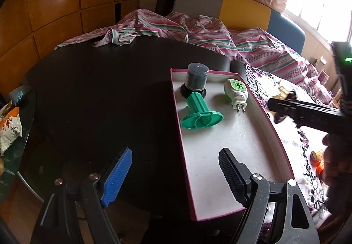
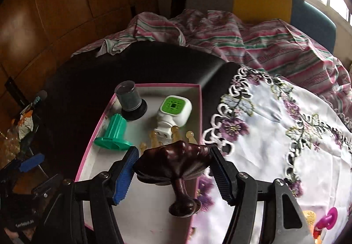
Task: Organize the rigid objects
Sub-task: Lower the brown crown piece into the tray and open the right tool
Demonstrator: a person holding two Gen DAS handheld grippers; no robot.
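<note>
I've got the right gripper (image 2: 173, 169) clamped on the dark wooden massager (image 2: 173, 164), above the box (image 2: 199, 112) ahead. Left gripper (image 1: 176, 175) open, empty. Risk: massager's prongs snag the plug-in unit (image 2: 173, 115) just ahead on lowering.

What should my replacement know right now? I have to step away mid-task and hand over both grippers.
Right gripper: shut on the dark wooden massager, held over the pink-rimmed box, not yet released.
Left gripper: open, holding nothing, near the box's left front edge.
Already in the box: dark capped jar, green spool, white-and-green plug-in device.
Left to do: set the massager down in the free near part of the box. A few small colourful items lie on the embroidered cloth to the right, probably next.
</note>
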